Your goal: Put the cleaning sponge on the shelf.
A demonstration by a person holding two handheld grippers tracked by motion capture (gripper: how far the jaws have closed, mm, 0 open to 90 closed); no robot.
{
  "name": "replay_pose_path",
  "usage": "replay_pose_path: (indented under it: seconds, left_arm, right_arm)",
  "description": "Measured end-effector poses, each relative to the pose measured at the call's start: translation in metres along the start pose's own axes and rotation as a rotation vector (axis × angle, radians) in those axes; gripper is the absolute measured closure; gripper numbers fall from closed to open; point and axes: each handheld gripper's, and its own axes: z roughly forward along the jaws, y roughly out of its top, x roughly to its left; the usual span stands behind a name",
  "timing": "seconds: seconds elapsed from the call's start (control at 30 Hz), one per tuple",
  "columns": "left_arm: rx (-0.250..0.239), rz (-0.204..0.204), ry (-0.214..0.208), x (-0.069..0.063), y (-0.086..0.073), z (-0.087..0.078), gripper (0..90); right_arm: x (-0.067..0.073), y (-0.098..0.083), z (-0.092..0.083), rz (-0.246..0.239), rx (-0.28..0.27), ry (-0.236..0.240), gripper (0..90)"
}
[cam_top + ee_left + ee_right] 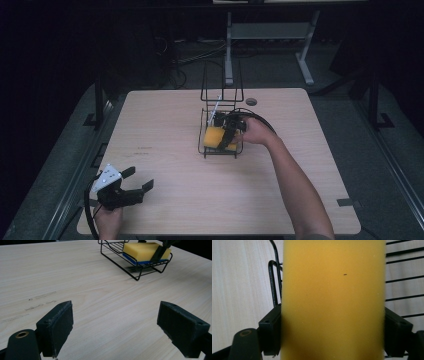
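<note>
Sponge [214, 137] lying flat in the wire rack [206, 150], yellow face up, blue layer beneath; right gripper [231, 134] reaching into the rack, jaws pressed against the sponge's two sides, probably to lift or seat it squarely. Rack's rails and tall back frame close around, leaving little room to tilt; white stick-like thing [215, 108] at the rack's rear. Left gripper [141, 186] well away from the rack, jaws wide apart, idle over bare table [165, 120]

Pale wooden table [165, 125], black wire rack [220, 131] standing directly on its far middle
</note>
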Motion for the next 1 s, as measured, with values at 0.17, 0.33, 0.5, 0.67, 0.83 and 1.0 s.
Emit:
replay_pose_path:
  seconds: [0.17,0.33,0.5,0.67,0.83,1.0]
  left_arm:
    - [-0.001,-0.004,0.0,0.0,0.0,0.0,12.8]
    - [0.0,0.0,0.0,0.0,0.0,-0.001,12.8]
    - [0.0,-0.002,0.0,0.0,0.0,-0.001,12.8]
    - [0.0,0.0,0.0,0.0,0.0,0.0,12.8]
    - [0.002,0.001,-0.001,0.0,0.0,0.0,12.8]
    - [0.0,0.002,-0.001,-0.001,0.0,0.0,12.9]
  right_arm:
    - [0.0,0.0,-0.001,0.003,-0.009,-0.002,18.9]
    - [0.0,0.001,0.0,0.006,-0.011,-0.006,17.2]
    - [0.001,0.001,-0.002,0.011,-0.021,-0.003,16.9]
    - [0.002,0.002,-0.007,0.009,-0.027,-0.008,16.9]
    - [0.003,0.0,-0.012,0.01,-0.04,-0.015,16.8]
    - [0.004,-0.001,-0.018,0.013,-0.051,-0.023,16.8]
